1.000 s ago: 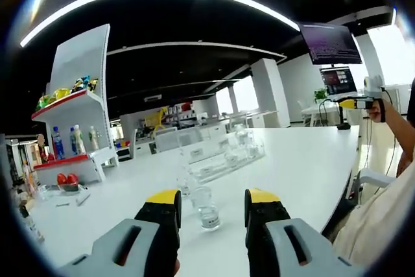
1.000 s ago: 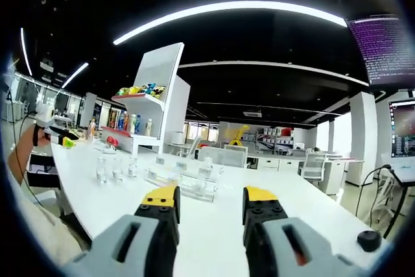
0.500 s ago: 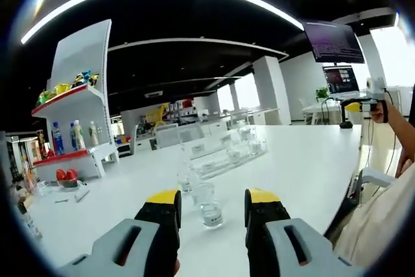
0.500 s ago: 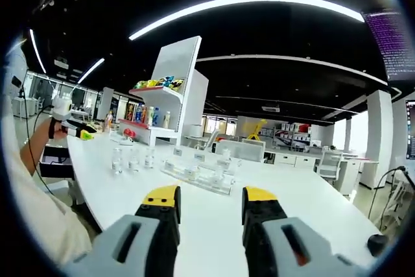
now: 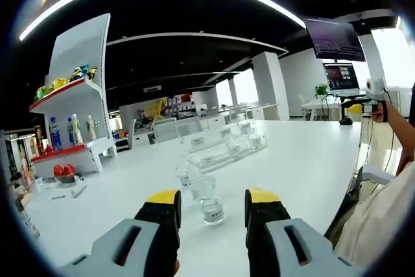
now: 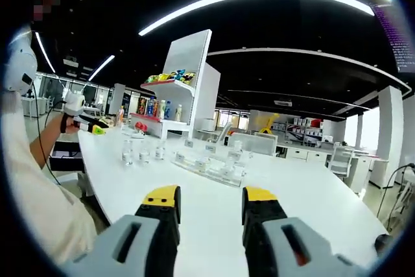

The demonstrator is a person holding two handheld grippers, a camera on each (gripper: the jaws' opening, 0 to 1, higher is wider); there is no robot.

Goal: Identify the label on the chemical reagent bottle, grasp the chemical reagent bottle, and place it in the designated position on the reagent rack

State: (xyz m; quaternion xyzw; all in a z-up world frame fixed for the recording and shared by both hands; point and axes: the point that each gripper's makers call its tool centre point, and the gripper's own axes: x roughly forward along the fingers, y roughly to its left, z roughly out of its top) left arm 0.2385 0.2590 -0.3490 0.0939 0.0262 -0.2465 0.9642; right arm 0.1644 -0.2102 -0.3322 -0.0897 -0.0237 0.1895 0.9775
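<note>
A small clear reagent bottle stands on the white table just beyond my left gripper, which is open with nothing between its jaws. Two more clear bottles stand behind it. Farther back lies a clear acrylic reagent rack with labelled slots. In the right gripper view the same bottles and rack sit at mid-table. My right gripper is open over bare table, well short of them. A hand holds the left gripper at the far left.
A white shelf unit with drink bottles and colourful packets stands at the table's far end, also seen as shelf unit. A person's sleeve shows at the left. Monitors hang at the right. The right gripper is held off the table's right edge.
The right gripper view has swung, so the bottles, rack and shelf shifted right and the person's arm shows more. The left gripper view barely moved. Nothing was grasped.
</note>
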